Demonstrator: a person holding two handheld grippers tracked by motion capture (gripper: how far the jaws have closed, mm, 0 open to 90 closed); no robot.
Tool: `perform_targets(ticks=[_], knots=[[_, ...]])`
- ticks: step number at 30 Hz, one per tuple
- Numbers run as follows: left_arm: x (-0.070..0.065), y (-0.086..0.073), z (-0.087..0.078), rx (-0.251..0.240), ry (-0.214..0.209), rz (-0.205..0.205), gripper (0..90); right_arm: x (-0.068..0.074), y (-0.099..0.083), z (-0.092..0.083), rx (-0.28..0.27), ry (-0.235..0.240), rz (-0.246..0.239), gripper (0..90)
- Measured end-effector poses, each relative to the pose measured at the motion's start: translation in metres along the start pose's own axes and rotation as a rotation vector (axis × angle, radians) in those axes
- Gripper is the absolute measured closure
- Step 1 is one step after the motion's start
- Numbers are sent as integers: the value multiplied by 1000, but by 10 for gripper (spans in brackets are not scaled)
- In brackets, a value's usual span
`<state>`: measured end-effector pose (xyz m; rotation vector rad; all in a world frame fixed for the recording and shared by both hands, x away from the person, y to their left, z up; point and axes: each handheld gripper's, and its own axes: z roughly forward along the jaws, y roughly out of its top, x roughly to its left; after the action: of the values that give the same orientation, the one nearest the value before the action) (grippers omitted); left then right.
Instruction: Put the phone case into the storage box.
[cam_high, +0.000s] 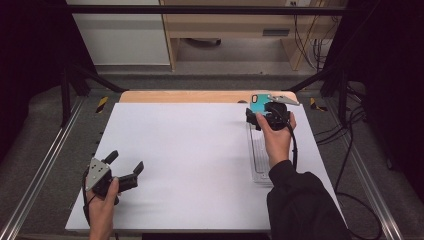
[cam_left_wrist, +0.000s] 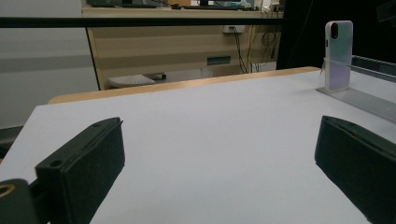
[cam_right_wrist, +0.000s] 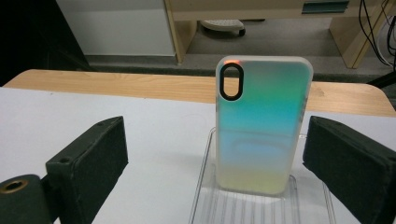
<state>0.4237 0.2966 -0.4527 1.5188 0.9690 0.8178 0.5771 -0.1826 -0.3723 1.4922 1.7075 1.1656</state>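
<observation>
Right gripper (cam_right_wrist: 215, 163) spread, clear of phone case (cam_right_wrist: 259, 126) | case upright in rack (cam_right_wrist: 205, 205) | left gripper (cam_left_wrist: 219, 163) spread | no legible writing, seemingly

hidden: phone case (cam_high: 257, 103) partly behind right gripper (cam_high: 267, 116) | rack (cam_right_wrist: 261, 205) cut off below

Phone case (cam_right_wrist: 261, 126): glossy, translucent plastic with an iridescent teal-to-yellow sheen, stood in a clear ribbed plastic rack (cam_right_wrist: 252, 205). Table top (cam_high: 185, 150): smooth matt white, with a pale wood edge at the far side. Gripper pads (cam_right_wrist: 98, 158): matt black, faintly grainy.
</observation>
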Motion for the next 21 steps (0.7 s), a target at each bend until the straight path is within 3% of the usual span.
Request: perform_targets(ticks=[6, 13, 21], knots=[[8, 2, -5, 12, 2, 36, 11, -4, -1, -5, -7, 13, 1, 68], [15, 1, -9, 5, 16, 14, 10, -7, -2, -13, -12, 33, -4, 70], [17, 2, -10, 10, 16, 27, 10, -8, 2, -25, -38, 55, -9, 70]])
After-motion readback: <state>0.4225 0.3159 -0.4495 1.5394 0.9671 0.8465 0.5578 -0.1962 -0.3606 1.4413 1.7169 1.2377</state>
